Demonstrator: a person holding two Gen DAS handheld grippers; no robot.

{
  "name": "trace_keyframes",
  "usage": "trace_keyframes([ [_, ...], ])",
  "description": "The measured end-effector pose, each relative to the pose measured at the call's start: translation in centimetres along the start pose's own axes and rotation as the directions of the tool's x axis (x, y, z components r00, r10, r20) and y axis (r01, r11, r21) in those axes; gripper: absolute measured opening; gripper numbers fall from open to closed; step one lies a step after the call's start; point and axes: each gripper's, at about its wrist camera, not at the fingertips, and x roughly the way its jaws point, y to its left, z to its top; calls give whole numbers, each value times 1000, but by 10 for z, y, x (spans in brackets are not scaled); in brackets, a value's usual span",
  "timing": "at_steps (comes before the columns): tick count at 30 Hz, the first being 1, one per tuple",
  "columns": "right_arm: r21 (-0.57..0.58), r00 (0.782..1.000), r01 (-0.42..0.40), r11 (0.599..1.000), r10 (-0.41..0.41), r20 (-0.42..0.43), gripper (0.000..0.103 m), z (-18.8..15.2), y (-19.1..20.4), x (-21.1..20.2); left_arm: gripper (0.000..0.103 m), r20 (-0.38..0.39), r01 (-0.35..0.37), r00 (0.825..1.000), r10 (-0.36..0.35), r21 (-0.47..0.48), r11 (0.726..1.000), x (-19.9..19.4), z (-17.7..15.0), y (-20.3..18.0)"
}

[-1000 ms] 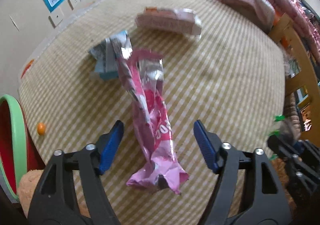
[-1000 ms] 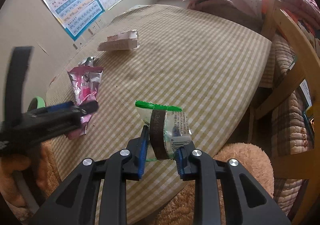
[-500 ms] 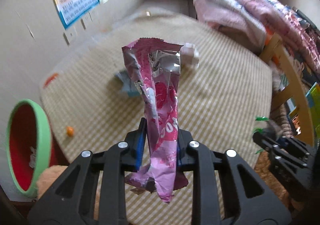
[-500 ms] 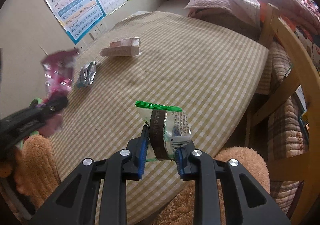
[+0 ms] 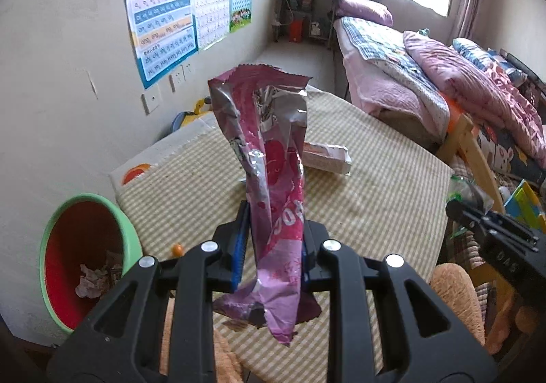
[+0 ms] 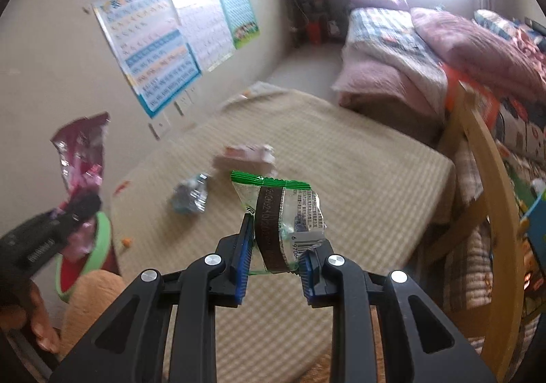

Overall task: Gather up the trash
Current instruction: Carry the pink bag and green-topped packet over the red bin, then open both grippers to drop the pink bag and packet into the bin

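Observation:
My left gripper [image 5: 273, 246] is shut on a long pink foil wrapper [image 5: 273, 158] and holds it upright above the checked table [image 5: 392, 199]. The wrapper also shows in the right wrist view [image 6: 82, 158], at the left above the bin. My right gripper [image 6: 276, 260] is shut on a clear wrapper with a green edge and brown band [image 6: 283, 216], held above the table's near edge. A green bin with a red inside [image 5: 82, 260] stands on the floor left of the table with crumpled trash in it. A pink-white packet [image 5: 327, 158] and a blue-silver wrapper [image 6: 191, 195] lie on the table.
A small orange ball [image 5: 177, 249] lies at the table's left edge near the bin. A wooden chair [image 6: 491, 212] stands right of the table, with a bed [image 5: 426, 76] beyond. A fuzzy tan cushion [image 5: 454, 294] sits by the near edge. Posters [image 5: 160, 14] hang on the left wall.
My left gripper shut on the pink wrapper, lifted it off the table and raised it upright. My right gripper kept its wrapper and tilted upward.

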Motion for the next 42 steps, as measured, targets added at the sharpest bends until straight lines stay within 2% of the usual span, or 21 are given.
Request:
trace_keyframes([
  [3,-36,1000,-12,999,12,19,24,4,19,-1,24,10,-5,1000,5,-10,1000,-3,-2,7],
  [8,-80,999,-32,996,30,-27,24,4,46,12,24,18,-14,1000,14,-28,1000,-7,-8,23],
  [16,-157,997,-72,985,65,-50,24,3,88,21,24,8,-21,1000,22,-93,995,-7,-17,57],
  [22,-215,986,-161,963,148,-75,24,13,137,33,24,-3,-95,995,96,-159,983,-8,-26,100],
  [25,-231,976,-213,949,196,-97,24,14,161,41,24,-30,-156,988,154,-209,965,-9,-37,131],
  [31,-266,940,-330,906,291,-178,24,9,222,69,24,-100,-264,964,245,-308,914,-12,-64,194],
  [37,-281,882,-447,849,365,-298,26,-2,283,99,24,-166,-332,943,290,-372,867,-11,-90,239],
  [39,-248,857,-483,840,395,-332,26,-4,296,107,24,-185,-350,936,299,-391,851,-10,-97,250],
  [42,-228,833,-513,828,416,-364,27,-6,311,119,25,-210,-370,928,308,-418,830,-10,-108,264],
])
